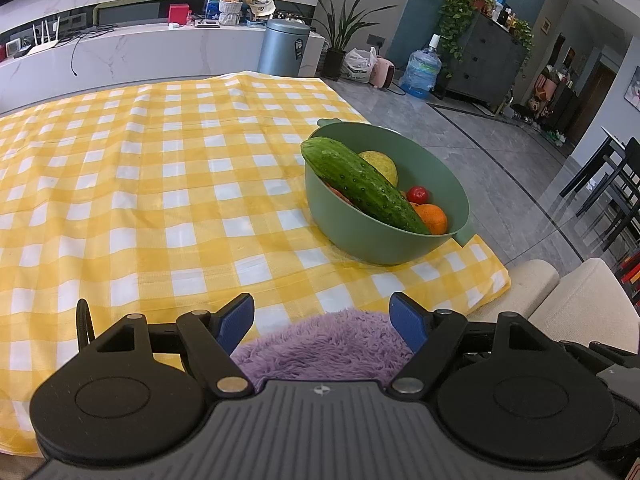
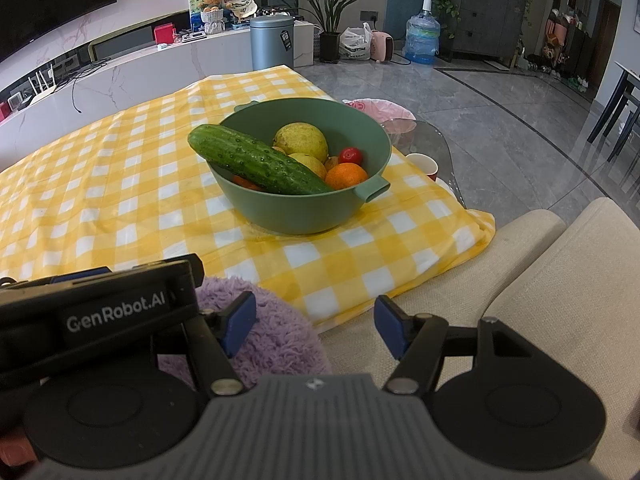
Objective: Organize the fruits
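Note:
A green bowl [image 1: 452,184] [image 2: 296,216] stands near the right edge of the yellow checked tablecloth [image 1: 160,184] [image 2: 120,184]. A cucumber [image 1: 360,184] [image 2: 256,160] leans across its rim. Beside it lie yellow lemons [image 2: 300,136] [image 1: 382,162], an orange [image 1: 434,218] [image 2: 346,174] and a small red tomato [image 1: 418,194] [image 2: 351,155]. My left gripper [image 1: 322,320] is open above a purple fluffy cushion [image 1: 324,344], well short of the bowl. My right gripper [image 2: 316,322] is open too, with nothing between its fingers; the left gripper's body [image 2: 96,316] shows at its left.
A beige sofa arm [image 2: 520,280] [image 1: 560,304] lies to the right, below the table edge. A pink-lined bin [image 2: 380,110], a glass side table [image 2: 424,136] and a red cup [image 2: 424,165] stand beyond the bowl. Grey floor stretches right.

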Motion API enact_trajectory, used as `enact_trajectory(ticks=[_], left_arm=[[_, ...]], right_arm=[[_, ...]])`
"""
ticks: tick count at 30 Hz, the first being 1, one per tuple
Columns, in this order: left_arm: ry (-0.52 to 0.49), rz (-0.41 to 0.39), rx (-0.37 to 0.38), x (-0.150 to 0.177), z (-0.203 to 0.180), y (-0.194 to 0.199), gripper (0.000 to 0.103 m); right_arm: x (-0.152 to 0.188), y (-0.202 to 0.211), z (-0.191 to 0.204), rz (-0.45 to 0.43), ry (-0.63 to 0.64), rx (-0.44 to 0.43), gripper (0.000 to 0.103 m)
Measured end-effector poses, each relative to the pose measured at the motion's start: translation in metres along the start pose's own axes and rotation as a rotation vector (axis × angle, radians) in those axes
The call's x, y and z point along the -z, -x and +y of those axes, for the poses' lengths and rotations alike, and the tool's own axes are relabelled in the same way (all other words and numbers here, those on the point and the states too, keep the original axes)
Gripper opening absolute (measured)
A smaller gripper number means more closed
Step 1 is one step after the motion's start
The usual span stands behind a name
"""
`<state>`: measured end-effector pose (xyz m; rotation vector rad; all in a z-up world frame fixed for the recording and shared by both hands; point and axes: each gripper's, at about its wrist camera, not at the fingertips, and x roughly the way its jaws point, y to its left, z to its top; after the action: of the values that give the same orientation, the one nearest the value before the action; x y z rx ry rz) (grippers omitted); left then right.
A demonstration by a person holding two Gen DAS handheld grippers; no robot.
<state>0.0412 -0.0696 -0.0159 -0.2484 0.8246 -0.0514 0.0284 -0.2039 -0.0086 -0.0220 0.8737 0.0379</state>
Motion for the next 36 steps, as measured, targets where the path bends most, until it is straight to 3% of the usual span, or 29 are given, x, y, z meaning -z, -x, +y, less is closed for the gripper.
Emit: enact_trajectory(ticks=[36], left_arm=[[-0.01,0.005,0.012,0.0006,-0.0004,-0.0013,0.09]], right_arm=[[0.0022,0.0013,0.0019,-0.002,0.006,0.004,0.063]])
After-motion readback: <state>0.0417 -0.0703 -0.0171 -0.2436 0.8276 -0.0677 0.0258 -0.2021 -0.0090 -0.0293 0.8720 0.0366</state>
